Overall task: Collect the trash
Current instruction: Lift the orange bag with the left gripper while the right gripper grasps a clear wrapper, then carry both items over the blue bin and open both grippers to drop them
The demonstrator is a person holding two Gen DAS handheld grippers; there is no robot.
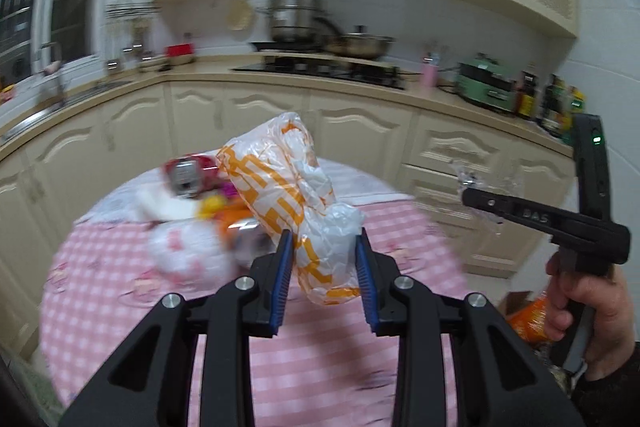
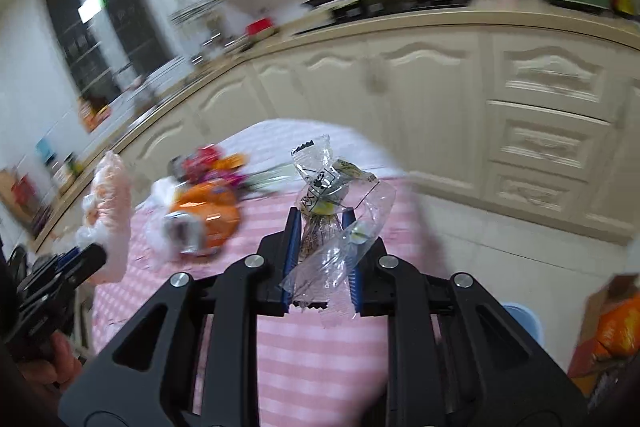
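My left gripper (image 1: 324, 243) is shut on a crumpled white and orange plastic bag (image 1: 288, 187) and holds it above the pink checked table (image 1: 320, 367). My right gripper (image 2: 320, 223) is shut on a clear plastic wrapper (image 2: 332, 207), also held above the table. The right gripper shows in the left wrist view (image 1: 468, 195) off the table's right side with the clear wrapper (image 1: 488, 179). The left gripper shows at the left of the right wrist view (image 2: 100, 255) with the bag (image 2: 108, 211). A pile of trash (image 1: 200, 211) lies on the far part of the table, blurred; it also shows in the right wrist view (image 2: 204, 207).
A cardboard box with orange wrappers (image 2: 612, 331) stands on the floor right of the table, also in the left wrist view (image 1: 528, 315). A blue bin (image 2: 524, 319) is beside it. Cream kitchen cabinets (image 1: 360, 131) with stove and pots (image 1: 320, 39) run behind the table.
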